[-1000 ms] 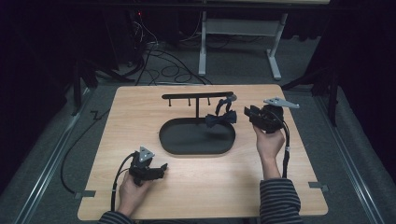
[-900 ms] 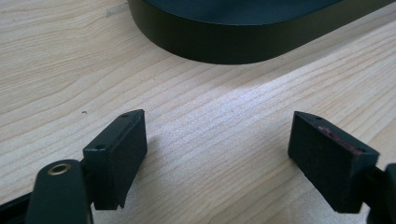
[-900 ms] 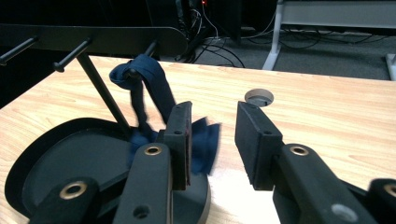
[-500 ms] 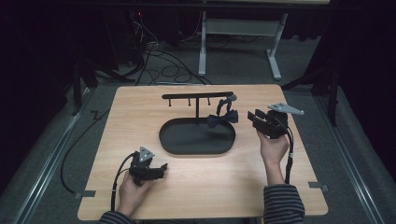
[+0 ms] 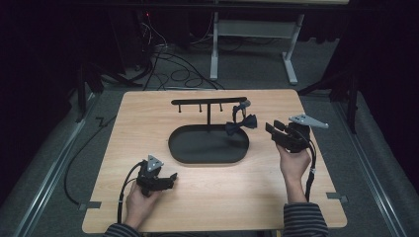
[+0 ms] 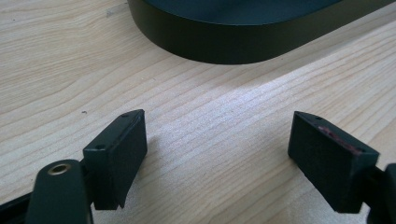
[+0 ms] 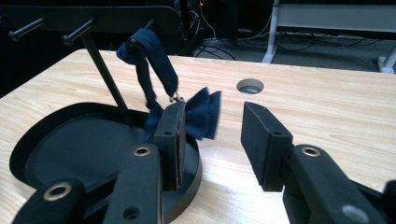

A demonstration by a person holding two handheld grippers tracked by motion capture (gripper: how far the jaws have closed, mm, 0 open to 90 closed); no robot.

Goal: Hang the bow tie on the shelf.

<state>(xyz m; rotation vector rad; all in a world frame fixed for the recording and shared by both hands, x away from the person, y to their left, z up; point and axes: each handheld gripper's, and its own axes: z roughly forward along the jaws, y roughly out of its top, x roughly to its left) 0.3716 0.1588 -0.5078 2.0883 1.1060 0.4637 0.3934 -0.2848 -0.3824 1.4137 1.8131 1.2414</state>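
Bow tie [image 5: 241, 123] hangs on the stand [image 5: 209, 101] — my right gripper [image 5: 275, 132] sits beside it, jaws wide, empty — next I back off; left gripper [image 5: 170, 178] idles agape.

Light wooden tabletop [image 5: 148, 123] with rounded corners, small round hole [image 7: 250, 86] near its far right edge, grey carpeted floor [image 5: 247, 74], tangle of black cables [image 5: 168, 59] beyond the far edge, white metal table frame [image 5: 252, 34] behind, dark unlit surroundings

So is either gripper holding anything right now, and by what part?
Nothing is held. The right gripper is open beside the bow tie hanging from the stand; the left gripper is open over the table.
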